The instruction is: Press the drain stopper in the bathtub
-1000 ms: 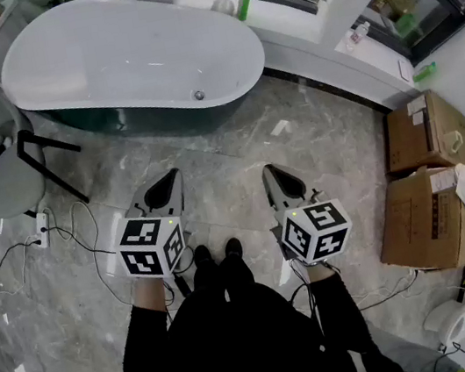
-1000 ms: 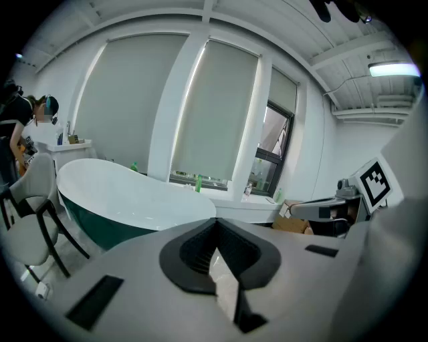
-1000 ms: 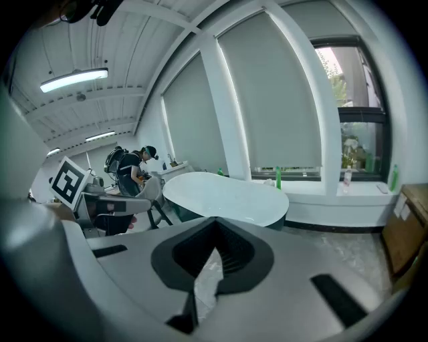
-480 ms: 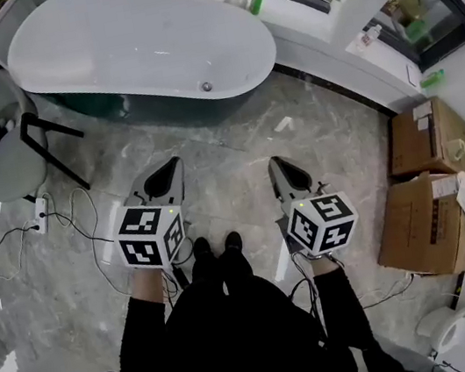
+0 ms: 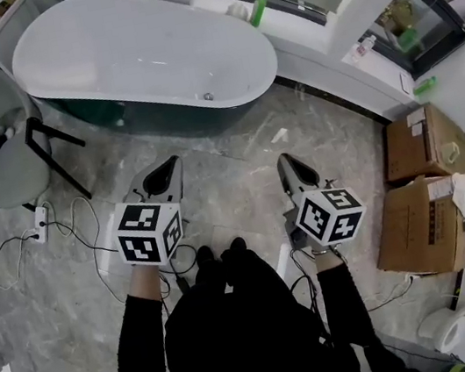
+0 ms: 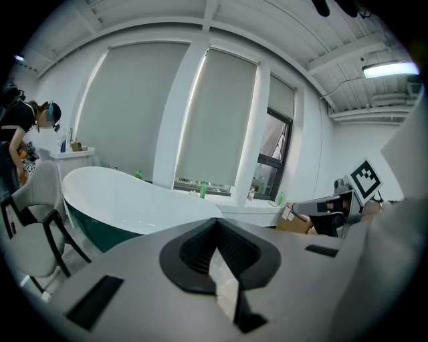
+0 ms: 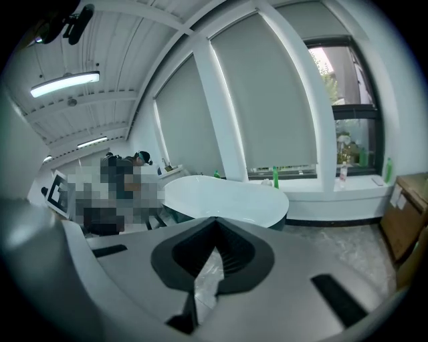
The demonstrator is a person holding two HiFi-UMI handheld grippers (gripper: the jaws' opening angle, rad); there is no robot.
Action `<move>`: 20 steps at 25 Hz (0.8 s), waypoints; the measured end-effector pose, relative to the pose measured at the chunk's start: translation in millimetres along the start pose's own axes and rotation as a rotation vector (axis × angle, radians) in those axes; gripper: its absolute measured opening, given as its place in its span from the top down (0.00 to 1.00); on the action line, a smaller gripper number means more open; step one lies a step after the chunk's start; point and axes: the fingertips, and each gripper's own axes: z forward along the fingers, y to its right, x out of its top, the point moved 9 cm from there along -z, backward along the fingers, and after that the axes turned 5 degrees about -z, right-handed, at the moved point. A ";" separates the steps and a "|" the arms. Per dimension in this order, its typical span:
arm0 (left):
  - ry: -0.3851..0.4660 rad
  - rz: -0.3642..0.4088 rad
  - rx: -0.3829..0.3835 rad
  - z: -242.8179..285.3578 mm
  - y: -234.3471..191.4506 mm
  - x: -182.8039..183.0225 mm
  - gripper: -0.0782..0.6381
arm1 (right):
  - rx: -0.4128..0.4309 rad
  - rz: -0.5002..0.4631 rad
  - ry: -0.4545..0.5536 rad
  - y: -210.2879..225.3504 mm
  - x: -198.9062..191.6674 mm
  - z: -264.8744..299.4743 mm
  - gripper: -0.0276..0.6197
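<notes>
Grey veined marble floor [image 5: 235, 149] fills the head view, with a window ledge and drawn blinds along the far wall. At the far left a grey chair [image 5: 11, 166] on black legs stands beside the end of the bathtub [image 5: 100, 43], and a white power strip [image 5: 41, 225] with loose cables lies on the floor near it.

The left gripper [image 5: 173, 162] is held low in front of the person. Its own view shows the jaws clenched tip to tip with nothing between them, only floor showing through the slit behind the tips.

Ahead, the tub is white inside and dark green outside, oval, dry and bare. A small round metal fitting [image 5: 208, 97] sits at the near edge of the white basin. I judge this to be the drain stopper, though it is too small to tell it from an overflow cap.

The right gripper [image 5: 285, 159] is likewise clenched and holds nothing. Over the last 1 second it has drifted a little to the right, while the feet have shuffled and the tub has barely shifted in view. By my reading the approach has hardly begun: both tools remain well apart from the tub, so the person must walk up and reach over the rim before pressing.

At the far right 2 cardboard boxes [image 5: 423, 182] stand against the wall.
</notes>
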 end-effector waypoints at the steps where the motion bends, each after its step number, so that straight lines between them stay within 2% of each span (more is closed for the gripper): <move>1: 0.004 0.000 -0.001 -1.6 -2.4 1.3 0.88 | -0.007 0.010 0.004 -1.6 2.4 -0.2 0.96; 11: -0.010 0.005 -0.018 8.9 -17.3 4.5 0.88 | -0.033 -0.023 0.020 -4.1 25.5 17.4 0.95; 20: -0.040 0.016 -0.001 56.4 -14.6 14.2 0.88 | -0.025 -0.054 0.022 17.8 42.5 53.8 0.95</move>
